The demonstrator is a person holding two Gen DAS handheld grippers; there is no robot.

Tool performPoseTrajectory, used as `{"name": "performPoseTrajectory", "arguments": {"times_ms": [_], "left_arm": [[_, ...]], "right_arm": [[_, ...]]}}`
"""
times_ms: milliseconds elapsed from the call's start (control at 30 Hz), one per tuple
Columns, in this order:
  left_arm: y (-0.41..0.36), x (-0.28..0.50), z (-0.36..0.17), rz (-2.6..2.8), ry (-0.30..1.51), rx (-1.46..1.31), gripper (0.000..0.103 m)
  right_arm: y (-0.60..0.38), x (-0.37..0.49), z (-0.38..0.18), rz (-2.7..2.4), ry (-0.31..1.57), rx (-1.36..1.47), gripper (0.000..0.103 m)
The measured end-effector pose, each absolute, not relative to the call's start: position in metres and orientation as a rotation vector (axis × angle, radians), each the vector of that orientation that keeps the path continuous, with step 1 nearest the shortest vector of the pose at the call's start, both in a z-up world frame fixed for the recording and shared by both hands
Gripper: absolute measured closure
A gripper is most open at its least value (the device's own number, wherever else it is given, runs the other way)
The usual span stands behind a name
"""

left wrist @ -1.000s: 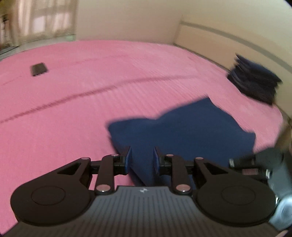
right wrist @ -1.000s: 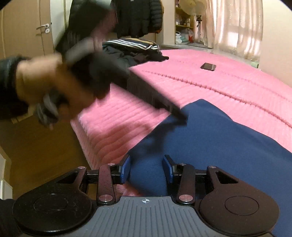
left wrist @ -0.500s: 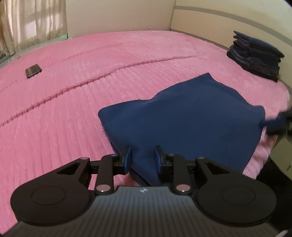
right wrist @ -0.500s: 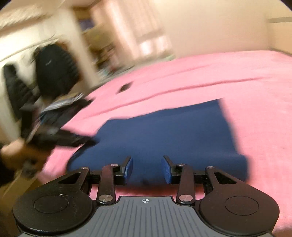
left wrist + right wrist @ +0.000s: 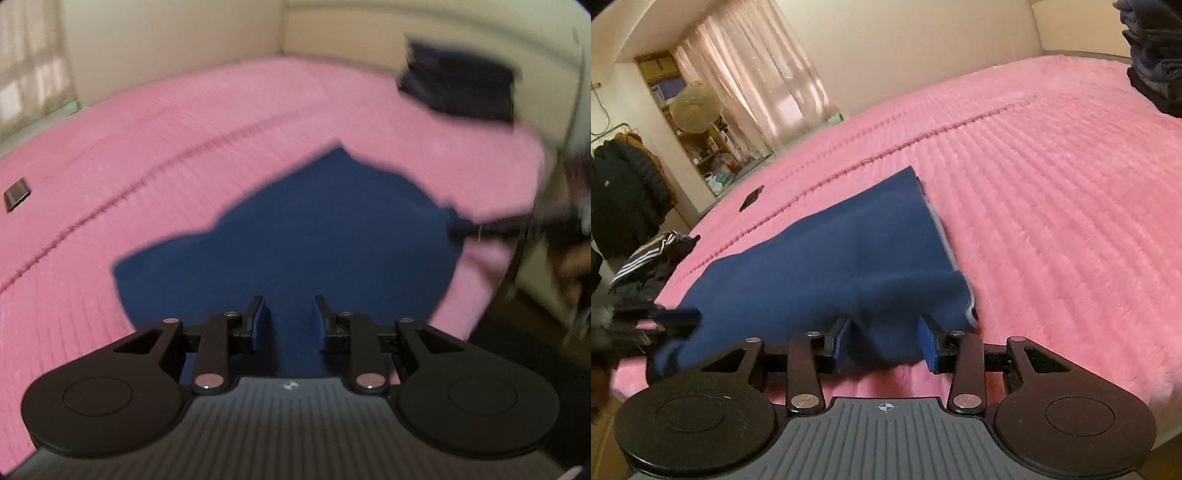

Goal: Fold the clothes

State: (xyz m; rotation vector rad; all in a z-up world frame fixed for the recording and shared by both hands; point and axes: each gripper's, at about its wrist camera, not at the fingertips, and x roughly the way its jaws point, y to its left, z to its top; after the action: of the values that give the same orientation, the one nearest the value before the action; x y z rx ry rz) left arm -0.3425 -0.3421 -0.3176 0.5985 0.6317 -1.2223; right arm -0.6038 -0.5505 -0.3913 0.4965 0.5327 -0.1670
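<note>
A navy garment (image 5: 827, 258) lies partly folded on the pink ribbed bedspread (image 5: 1052, 206), near the bed's near edge. The right gripper (image 5: 885, 341) sits at the cloth's near hem with its blue-padded fingers (image 5: 929, 345) apart, a bunch of navy fabric lying between them without being pinched. The left gripper (image 5: 287, 325) is over the garment's other end — its fingers (image 5: 257, 325) are also apart, with cloth (image 5: 314, 236) between and below them; the left wrist view is motion-blurred. In the right wrist view the left gripper's tip (image 5: 676, 317) touches the garment's left corner. A stack of folded dark clothes (image 5: 458, 88) sits well apart near the headboard, and a small dark flat object (image 5: 751, 197) lies on the bedspread beyond the seam. The only marking visible is a small crosshair emblem on each gripper body — no readable writing. Dark jackets (image 5: 624, 195) hang at the far left, beside a curtained window (image 5: 757, 92).
</note>
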Motion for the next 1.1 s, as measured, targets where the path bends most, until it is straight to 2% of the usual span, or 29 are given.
{"name": "performPoseTrajectory", "arguments": {"times_ms": [167, 367, 567, 633, 733, 867, 1100], "left_arm": [[-0.347, -0.341, -0.313, -1.228, 0.638, 0.551, 0.085], [-0.359, -0.343, -0.329, -1.220, 0.649, 0.565, 0.085], [-0.356, -0.340, -0.329, -1.221, 0.662, 0.540, 0.085], [-0.356, -0.340, -0.329, -1.222, 0.662, 0.538, 0.085], [-0.354, -0.338, -0.330, -1.224, 0.661, 0.524, 0.085], [-0.347, -0.334, -0.327, -1.233, 0.676, 0.470, 0.085], [-0.331, -0.283, -0.307, -1.114, 0.683, 0.281, 0.083]], "right_arm": [[-0.549, -0.600, -0.377, -0.120, 0.453, 0.510, 0.064], [-0.547, -0.572, -0.406, -0.074, 0.577, 0.559, 0.064], [-0.562, -0.541, -0.384, -0.101, 0.536, 0.509, 0.064], [-0.575, -0.517, -0.395, -0.111, 0.623, 0.515, 0.064], [-0.590, -0.497, -0.396, -0.129, 0.658, 0.534, 0.064], [-0.586, -0.474, -0.375, -0.098, 0.610, 0.472, 0.064], [-0.558, -0.429, -0.373, 0.091, 0.634, 0.350, 0.064]]}}
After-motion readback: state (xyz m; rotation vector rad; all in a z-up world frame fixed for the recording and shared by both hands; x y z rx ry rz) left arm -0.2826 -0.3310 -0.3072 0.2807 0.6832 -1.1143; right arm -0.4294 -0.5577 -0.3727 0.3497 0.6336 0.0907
